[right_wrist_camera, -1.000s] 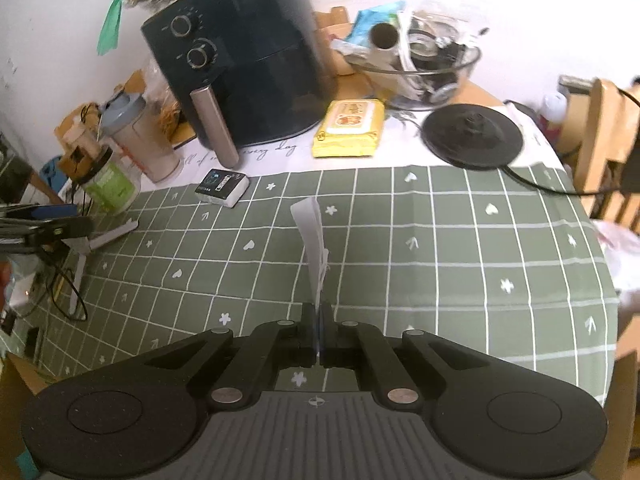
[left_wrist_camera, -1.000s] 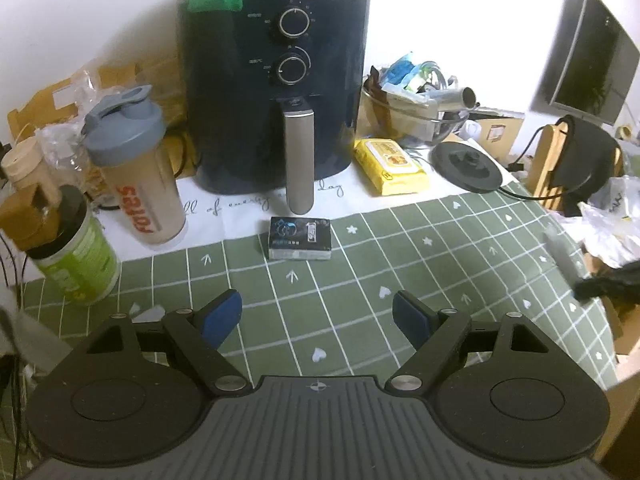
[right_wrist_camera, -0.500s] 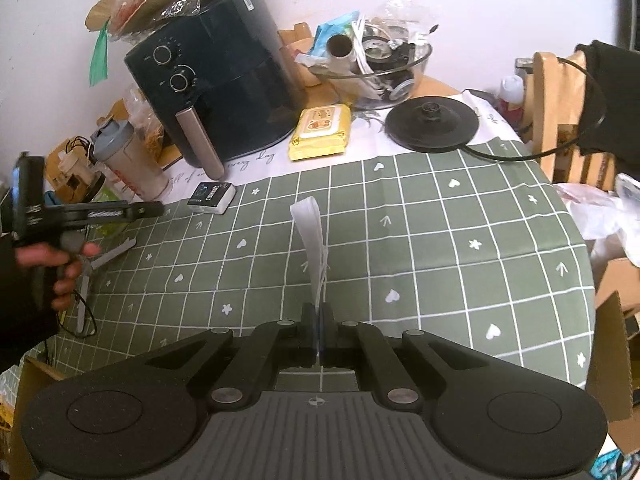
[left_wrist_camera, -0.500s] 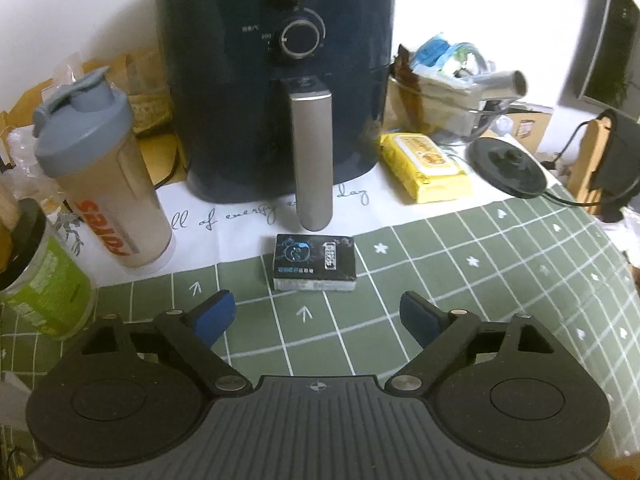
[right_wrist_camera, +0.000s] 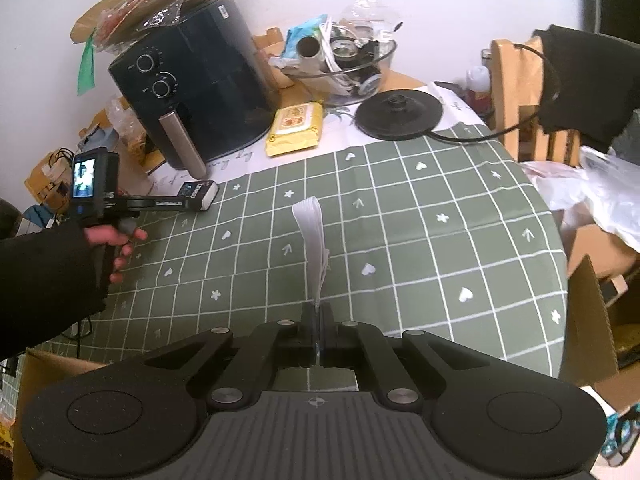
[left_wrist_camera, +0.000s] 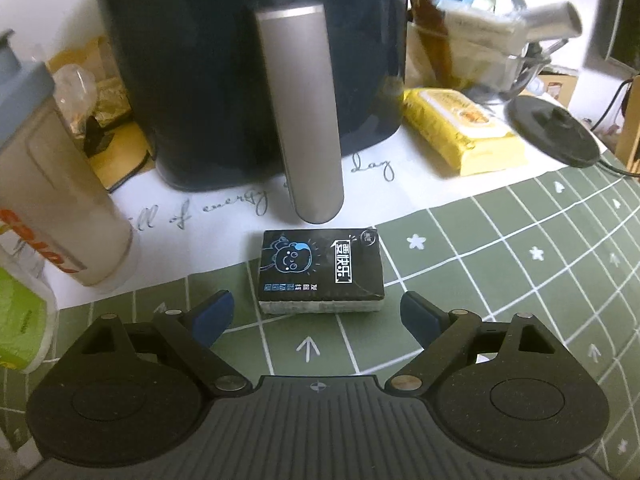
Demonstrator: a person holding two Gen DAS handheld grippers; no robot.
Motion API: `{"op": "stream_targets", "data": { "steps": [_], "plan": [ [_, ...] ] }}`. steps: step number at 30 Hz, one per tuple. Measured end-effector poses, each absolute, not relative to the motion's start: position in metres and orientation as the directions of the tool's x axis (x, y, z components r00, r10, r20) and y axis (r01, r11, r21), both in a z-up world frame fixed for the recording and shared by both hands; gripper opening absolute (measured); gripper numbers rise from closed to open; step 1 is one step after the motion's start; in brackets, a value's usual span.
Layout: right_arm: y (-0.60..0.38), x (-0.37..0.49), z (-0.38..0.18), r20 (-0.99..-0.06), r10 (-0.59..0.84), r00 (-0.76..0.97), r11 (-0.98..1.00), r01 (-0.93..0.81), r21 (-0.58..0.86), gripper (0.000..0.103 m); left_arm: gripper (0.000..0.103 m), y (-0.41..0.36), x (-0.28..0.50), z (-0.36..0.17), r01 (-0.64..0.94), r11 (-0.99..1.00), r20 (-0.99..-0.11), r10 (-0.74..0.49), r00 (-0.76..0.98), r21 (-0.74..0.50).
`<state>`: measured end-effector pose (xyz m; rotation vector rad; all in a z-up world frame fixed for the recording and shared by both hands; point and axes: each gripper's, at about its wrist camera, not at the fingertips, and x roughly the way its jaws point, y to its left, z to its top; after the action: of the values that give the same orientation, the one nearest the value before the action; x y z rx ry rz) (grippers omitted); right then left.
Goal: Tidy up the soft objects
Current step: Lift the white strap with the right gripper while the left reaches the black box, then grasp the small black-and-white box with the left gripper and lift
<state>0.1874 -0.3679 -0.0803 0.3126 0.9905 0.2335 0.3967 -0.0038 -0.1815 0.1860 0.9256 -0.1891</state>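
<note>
A small black tissue pack [left_wrist_camera: 320,270] lies on the green checked tablecloth [left_wrist_camera: 500,280] just in front of the air fryer's handle. My left gripper [left_wrist_camera: 316,314] is open, its blue-tipped fingers just short of the pack on either side. The pack also shows in the right wrist view [right_wrist_camera: 198,194], with the left gripper [right_wrist_camera: 168,202] reaching it. My right gripper [right_wrist_camera: 317,312] is shut on a folded white tissue [right_wrist_camera: 312,240] that sticks up, held above the table. A yellow wet-wipe pack [left_wrist_camera: 460,128] lies right of the fryer.
The dark air fryer [left_wrist_camera: 248,60] stands right behind the tissue pack. A shaker bottle [left_wrist_camera: 52,200] and a green jar [left_wrist_camera: 20,320] stand at the left. A glass bowl of clutter [right_wrist_camera: 344,68] and a black kettle base [right_wrist_camera: 400,114] sit at the back right.
My left gripper has moved forward to the black tissue pack, which now sits just ahead of its open fingers. The right gripper has risen and pulled back, still shut on the white tissue.
</note>
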Motion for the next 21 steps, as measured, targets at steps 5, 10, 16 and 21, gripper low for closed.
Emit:
{"op": "stream_targets", "data": {
  "steps": [5, 10, 16, 21],
  "plan": [
    [-0.371, 0.178, -0.081, -0.788, 0.319, 0.526, 0.933, -0.028, 0.359, 0.004, 0.091, -0.004, 0.408, -0.191, 0.239, 0.967, -0.807, -0.075, 0.585, 0.083],
    [-0.371, 0.174, -0.080, -0.790, 0.315, 0.526, 0.933, -0.019, 0.360, 0.004, 0.071, 0.004, 0.416, -0.196, 0.224, 0.974, -0.825, -0.101, 0.555, 0.032],
    [-0.371, 0.176, -0.074, -0.780, 0.312, 0.543, 0.936, -0.034, 0.351, 0.004, 0.070, 0.004, 0.405, -0.189, 0.228, 0.973, -0.836, -0.097, 0.540, 0.035],
    [-0.371, 0.180, -0.068, -0.770, 0.314, 0.556, 0.937, -0.048, 0.347, 0.004, 0.070, 0.005, 0.385, -0.175, 0.243, 0.970, -0.832, -0.133, 0.538, 0.002]
  ]
}}
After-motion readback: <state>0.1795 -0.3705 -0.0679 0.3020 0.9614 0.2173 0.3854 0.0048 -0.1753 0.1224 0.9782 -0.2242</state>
